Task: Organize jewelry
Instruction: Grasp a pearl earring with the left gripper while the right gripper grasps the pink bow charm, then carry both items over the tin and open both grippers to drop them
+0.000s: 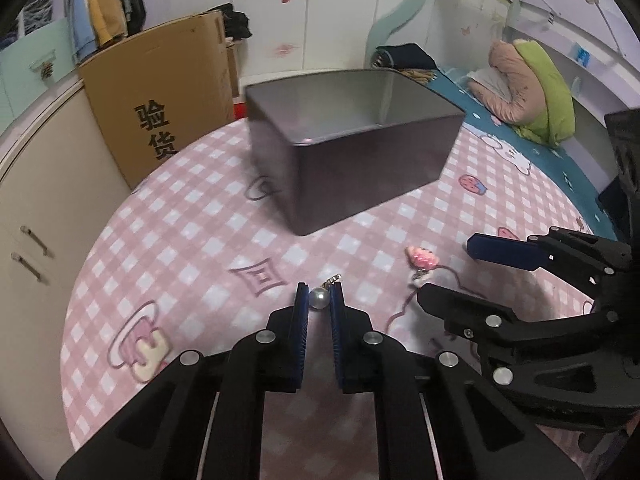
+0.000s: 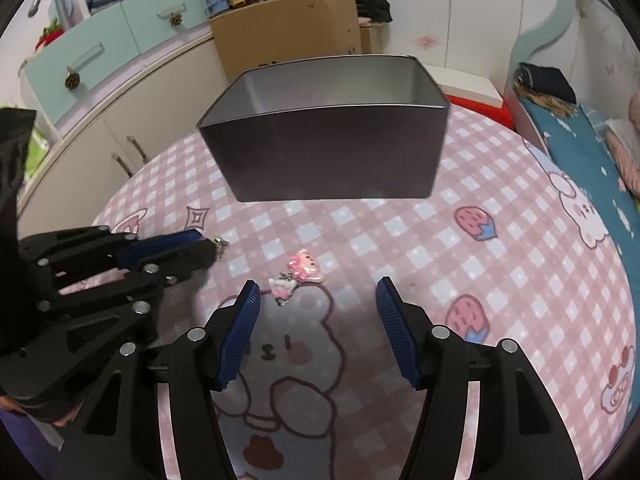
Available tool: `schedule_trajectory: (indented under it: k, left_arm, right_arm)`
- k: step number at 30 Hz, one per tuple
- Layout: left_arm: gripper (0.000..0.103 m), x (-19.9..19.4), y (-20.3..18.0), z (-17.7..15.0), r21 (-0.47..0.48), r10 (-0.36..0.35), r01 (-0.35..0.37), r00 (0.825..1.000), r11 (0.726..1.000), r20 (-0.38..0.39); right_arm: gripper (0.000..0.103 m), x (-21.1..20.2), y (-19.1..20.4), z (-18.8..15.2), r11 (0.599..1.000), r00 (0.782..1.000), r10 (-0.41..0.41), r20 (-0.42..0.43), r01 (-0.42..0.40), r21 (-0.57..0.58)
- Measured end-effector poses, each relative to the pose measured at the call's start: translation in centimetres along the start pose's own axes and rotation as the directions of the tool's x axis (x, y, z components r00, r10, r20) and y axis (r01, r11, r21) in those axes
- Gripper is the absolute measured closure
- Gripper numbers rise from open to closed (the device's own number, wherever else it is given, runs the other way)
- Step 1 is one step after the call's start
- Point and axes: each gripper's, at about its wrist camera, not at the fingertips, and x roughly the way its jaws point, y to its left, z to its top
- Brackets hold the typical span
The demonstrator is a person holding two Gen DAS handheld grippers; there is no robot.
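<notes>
My left gripper [image 1: 319, 300] is shut on a pearl earring [image 1: 319, 298] with a small gold hook, just above the pink checked table cover. In the right wrist view the left gripper [image 2: 204, 246] shows at the left, with the gold hook [image 2: 219, 245] poking out. My right gripper [image 2: 318, 300] is open and empty, hovering over two pink charms [image 2: 306, 266], one pink, one white and pink [image 2: 282, 286]. The charms [image 1: 422, 258] also show in the left wrist view, between the open right gripper's fingers [image 1: 504, 250]. A dark open tin box [image 2: 328, 152] stands behind; it also shows in the left wrist view [image 1: 352, 176].
The table wears a pink checked cover [image 2: 480, 264] with cartoon prints. A cardboard box [image 1: 160, 92] and cream cupboards [image 2: 120, 120] stand behind the table. A bed with teal sheet [image 1: 500, 120] and bedding lies to the right.
</notes>
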Motion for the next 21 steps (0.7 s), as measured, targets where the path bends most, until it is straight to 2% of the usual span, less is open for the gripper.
schedule_trajectory:
  k: [8, 10, 11, 13, 14, 15, 21]
  left_arm:
    - [0.094, -1.1, 1.5, -0.3, -0.035, -0.001, 0.001, 1.0, 0.999, 0.013]
    - [0.094, -1.1, 1.6, -0.3, -0.042, -0.008, 0.009, 1.0, 0.999, 0.011]
    - [0.094, -1.1, 1.6, -0.3, -0.045, -0.012, 0.013, 1.0, 0.999, 0.009]
    - [0.094, -1.0, 1.6, -0.2, -0.05, -0.019, 0.019, 1.0, 0.999, 0.008]
    - [0.094, -0.9, 1.6, -0.2, -0.051, -0.02, 0.021, 1.0, 0.998, 0.007]
    - [0.094, -1.0, 1.5, -0.2, -0.052, -0.021, 0.021, 1.0, 0.998, 0.007]
    - [0.094, -1.4, 1.1, 0.3, -0.044, -0.042, 0.043, 0.999, 0.998, 0.021]
  right_arm:
    - [0.046, 0.6, 1.5, 0.4, 0.998, 0.999, -0.035, 0.002, 0.035, -0.052]
    - [0.056, 0.7, 1.7, 0.4, 0.995, 0.998, -0.067, 0.01, 0.068, -0.074]
    - [0.057, 0.7, 1.6, 0.4, 0.995, 0.998, -0.064, 0.012, 0.065, -0.074]
    - [0.073, 0.6, 1.5, 0.5, 0.995, 0.998, -0.063, 0.015, 0.064, -0.074]
    - [0.075, 0.6, 1.4, 0.5, 0.995, 0.998, -0.06, 0.015, 0.061, -0.073]
    - [0.081, 0.5, 1.3, 0.5, 0.995, 0.998, -0.056, 0.016, 0.057, -0.076]
    - [0.083, 0.0, 0.6, 0.1, 0.997, 0.998, -0.05, 0.036, 0.052, -0.063]
